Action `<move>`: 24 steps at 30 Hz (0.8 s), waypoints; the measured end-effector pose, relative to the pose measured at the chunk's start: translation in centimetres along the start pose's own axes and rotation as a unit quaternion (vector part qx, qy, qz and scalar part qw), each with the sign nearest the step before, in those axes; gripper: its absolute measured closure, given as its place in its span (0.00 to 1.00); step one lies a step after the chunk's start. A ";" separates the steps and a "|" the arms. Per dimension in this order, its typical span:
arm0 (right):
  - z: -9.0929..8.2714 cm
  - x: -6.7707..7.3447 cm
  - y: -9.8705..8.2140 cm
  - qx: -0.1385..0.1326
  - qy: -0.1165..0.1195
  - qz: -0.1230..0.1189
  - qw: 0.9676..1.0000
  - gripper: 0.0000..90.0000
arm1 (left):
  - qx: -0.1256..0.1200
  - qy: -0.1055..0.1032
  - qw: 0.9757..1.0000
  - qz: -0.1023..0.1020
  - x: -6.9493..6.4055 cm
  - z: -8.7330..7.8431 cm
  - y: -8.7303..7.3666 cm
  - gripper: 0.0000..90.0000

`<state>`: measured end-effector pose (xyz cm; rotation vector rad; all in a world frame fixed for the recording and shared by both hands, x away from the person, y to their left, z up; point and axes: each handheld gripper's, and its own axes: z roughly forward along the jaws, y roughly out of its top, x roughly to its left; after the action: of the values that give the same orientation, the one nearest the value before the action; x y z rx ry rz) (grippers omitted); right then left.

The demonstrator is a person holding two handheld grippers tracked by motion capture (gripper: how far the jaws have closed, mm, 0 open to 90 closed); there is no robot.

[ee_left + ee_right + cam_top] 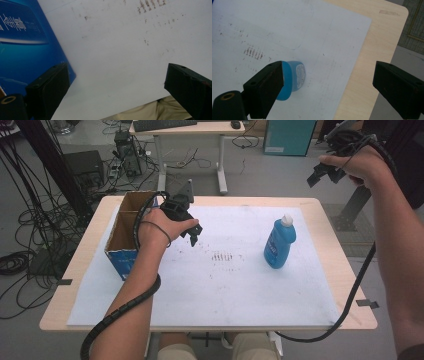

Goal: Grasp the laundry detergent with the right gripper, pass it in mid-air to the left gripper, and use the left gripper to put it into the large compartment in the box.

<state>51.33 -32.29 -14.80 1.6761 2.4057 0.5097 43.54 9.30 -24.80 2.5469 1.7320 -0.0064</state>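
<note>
Starting on the left of the bench [330, 270]: there's an open cardboard box [126, 232] with blue printed sides sitting at the left edge of the white sheet [215, 285] that covers most of the top. It has a divider down the middle, and I can't see anything in it from here. Right next to it the left gripper [194, 233] hangs low over the sheet, jaws spread wide with nothing between them, just bare white below and the blue box wall close beside one jaw. Middle of the sheet has a patch of little brown smudges [221, 255]. Further right, a blue bottle [279, 243] with a white cap stands upright on the sheet, nothing touching it. The right gripper [322, 174] is held up high past the far right corner of the bench, well away from the bottle, jaws wide apart and empty too. From its own camera the bottle [293, 78] peeks out from behind one jaw, way below.
</note>
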 end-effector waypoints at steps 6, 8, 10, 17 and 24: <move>0.2 -0.5 -1.4 -0.009 0.007 -0.012 1.000 0.10 | 0.000 0.002 1.000 0.001 0.3 0.1 -0.2 0.07; 0.2 -0.5 -1.7 -0.011 0.009 -0.013 1.000 0.10 | 0.000 0.001 1.000 0.001 0.3 0.1 -0.2 0.07; 0.2 -0.8 -2.3 -0.016 0.012 -0.015 1.000 0.09 | -0.001 0.001 1.000 0.002 0.4 0.1 -0.3 0.07; 0.3 -1.2 -4.8 -0.029 0.021 -0.033 0.999 0.08 | -0.005 -0.001 1.000 0.005 0.4 0.2 -0.5 0.07; 1.3 -0.7 -7.9 -0.038 0.032 -0.055 0.997 0.08 | -0.007 -0.004 1.000 0.013 0.3 0.5 -0.5 0.07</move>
<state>45.05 -35.13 -18.93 1.5089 2.4726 0.6372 43.23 9.69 -25.34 2.5546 1.6900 -0.0035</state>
